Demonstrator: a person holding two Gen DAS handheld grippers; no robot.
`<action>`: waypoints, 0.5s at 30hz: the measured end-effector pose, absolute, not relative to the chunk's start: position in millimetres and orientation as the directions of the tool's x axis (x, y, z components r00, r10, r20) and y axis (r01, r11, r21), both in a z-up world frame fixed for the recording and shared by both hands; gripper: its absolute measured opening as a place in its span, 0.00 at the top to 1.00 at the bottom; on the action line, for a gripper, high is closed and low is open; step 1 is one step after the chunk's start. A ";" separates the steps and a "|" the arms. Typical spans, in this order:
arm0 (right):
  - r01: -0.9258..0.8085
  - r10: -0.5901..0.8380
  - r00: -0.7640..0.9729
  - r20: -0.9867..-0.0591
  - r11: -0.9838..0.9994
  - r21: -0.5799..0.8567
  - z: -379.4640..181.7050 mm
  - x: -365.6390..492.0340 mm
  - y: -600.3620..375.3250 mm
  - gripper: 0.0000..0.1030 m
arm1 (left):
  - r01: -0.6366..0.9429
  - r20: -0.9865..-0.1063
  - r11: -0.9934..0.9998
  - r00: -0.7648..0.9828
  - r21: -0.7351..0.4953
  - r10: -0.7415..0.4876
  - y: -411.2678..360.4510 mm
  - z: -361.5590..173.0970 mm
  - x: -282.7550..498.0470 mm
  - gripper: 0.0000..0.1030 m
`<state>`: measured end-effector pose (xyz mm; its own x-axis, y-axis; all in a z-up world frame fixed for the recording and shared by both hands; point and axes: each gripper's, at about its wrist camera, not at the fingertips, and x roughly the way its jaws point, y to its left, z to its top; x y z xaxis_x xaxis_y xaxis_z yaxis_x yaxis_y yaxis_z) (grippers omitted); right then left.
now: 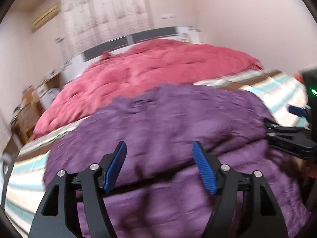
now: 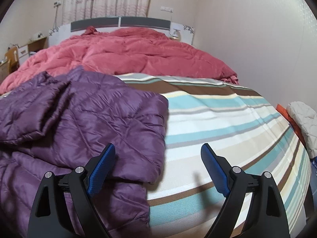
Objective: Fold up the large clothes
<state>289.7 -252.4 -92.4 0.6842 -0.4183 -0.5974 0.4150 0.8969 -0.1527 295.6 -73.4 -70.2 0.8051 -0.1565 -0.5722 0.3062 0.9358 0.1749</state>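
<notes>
A: Purple down jacket [image 2: 79, 115] lies on the bed's striped sheet [image 2: 227, 119], its far edge against the pink quilt [image 2: 138, 53] heaped toward the headboard [image 2: 120, 24]. One flap is folded over its top.

B: Anything holding it?

A: No. The left gripper [image 1: 159, 164] hovers over the jacket, tilted down, jaws spread with nothing between the pads. That view is blurred.

B: And the right?

A: The right gripper [image 2: 158, 168] straddles the jacket's near edge, one finger over purple fabric, the other over the sheet, jaws wide apart, gripping nothing.
</notes>
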 end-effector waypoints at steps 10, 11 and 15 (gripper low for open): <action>0.262 -0.218 0.786 -0.579 0.965 -0.007 -50.6 307.3 -212.3 0.15 | -0.148 -0.651 0.989 0.751 -0.006 0.109 70.1 -90.0 339.3 0.36; 0.237 -0.197 0.793 -0.577 0.971 -0.006 -48.1 313.3 -203.2 0.15 | -0.152 -0.659 0.988 0.744 -0.009 0.109 73.4 -92.8 343.2 0.36; 0.134 -0.100 0.774 -0.625 0.991 0.008 -52.9 350.7 -170.0 0.15 | -0.104 -0.681 0.994 0.726 0.023 0.091 65.2 -102.2 360.7 0.36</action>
